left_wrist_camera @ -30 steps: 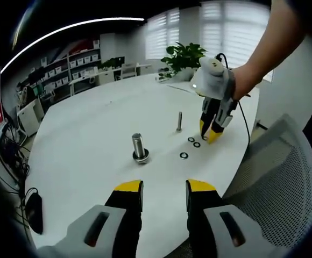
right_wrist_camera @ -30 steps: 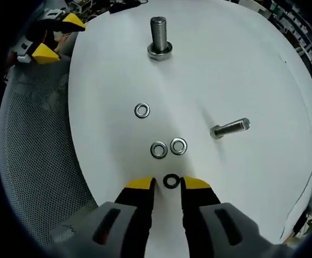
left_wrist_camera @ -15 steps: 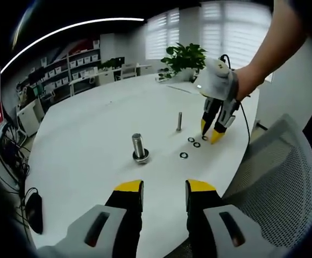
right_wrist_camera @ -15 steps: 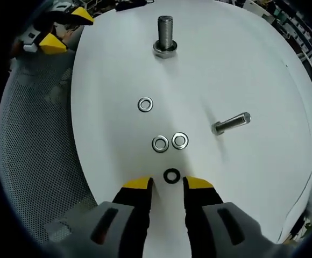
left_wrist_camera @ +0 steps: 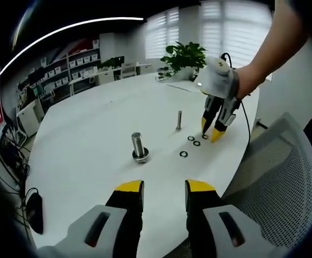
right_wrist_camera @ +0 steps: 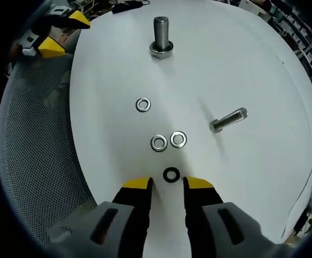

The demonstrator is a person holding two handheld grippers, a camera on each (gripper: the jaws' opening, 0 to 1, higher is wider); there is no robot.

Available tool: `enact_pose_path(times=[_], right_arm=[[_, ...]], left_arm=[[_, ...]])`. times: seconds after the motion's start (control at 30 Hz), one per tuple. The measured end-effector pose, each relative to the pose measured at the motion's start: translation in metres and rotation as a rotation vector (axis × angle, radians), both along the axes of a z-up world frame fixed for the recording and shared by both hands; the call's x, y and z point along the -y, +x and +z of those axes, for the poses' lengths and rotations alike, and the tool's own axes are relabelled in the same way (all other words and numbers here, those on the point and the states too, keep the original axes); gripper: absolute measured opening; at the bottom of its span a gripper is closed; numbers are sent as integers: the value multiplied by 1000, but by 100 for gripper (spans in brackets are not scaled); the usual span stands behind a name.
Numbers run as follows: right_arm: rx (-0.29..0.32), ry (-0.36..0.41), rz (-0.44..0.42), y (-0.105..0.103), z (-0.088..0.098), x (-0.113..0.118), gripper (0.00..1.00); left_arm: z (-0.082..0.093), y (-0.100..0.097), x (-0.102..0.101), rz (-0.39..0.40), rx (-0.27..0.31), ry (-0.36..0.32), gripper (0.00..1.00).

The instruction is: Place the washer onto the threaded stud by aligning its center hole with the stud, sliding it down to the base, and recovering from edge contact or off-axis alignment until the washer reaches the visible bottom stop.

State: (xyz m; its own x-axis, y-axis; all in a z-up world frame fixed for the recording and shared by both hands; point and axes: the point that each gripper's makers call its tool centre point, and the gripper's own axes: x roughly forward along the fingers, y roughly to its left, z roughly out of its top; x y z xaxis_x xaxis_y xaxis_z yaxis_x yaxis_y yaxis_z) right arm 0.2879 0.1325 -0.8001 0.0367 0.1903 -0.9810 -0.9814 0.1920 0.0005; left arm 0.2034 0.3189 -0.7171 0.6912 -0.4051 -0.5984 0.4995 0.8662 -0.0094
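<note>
white table [left_wrist_camera: 80, 140] | blinds on windows [left_wrist_camera: 220, 19] | shelves [left_wrist_camera: 64, 67] | mesh chair [left_wrist_camera: 285, 183]

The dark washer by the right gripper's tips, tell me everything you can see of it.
The dark washer is a small flat ring, darker than the three shiny ones nearby, with a round centre hole. It looks like metal. It lies flat on the white table, just ahead of the open right gripper, in line with the gap between the yellow tips and not gripped. Only the table touches it.
</note>
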Motion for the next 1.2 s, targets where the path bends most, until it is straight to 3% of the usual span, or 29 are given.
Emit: enact_pose_path(times=[1.2], right_arm=[[14,-73,48,4,-1,-8,15]], left_arm=[[0,1,-3,17,-1,-6,27]])
